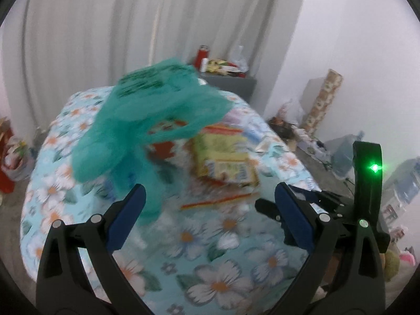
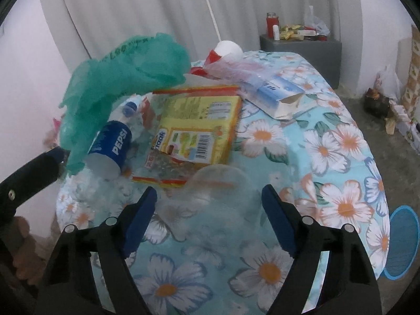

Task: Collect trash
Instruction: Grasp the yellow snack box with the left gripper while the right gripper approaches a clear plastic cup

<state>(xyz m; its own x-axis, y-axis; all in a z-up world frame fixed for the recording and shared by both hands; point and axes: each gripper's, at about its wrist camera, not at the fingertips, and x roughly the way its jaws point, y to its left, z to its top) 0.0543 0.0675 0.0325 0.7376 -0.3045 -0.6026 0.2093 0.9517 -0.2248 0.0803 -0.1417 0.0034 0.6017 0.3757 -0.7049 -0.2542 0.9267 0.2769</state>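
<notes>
Right hand-held gripper [image 2: 209, 197] wide around clear plastic cup [image 2: 215, 186], left hand-held gripper [image 1: 209, 197] wide, green bag [image 1: 147, 120] at its left finger

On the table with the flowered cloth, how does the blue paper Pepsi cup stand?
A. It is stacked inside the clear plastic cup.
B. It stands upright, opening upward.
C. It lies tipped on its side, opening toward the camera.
C: in the right wrist view the blue paper Pepsi cup lies tipped, showing its white opening, beside the green plastic bag.
</notes>
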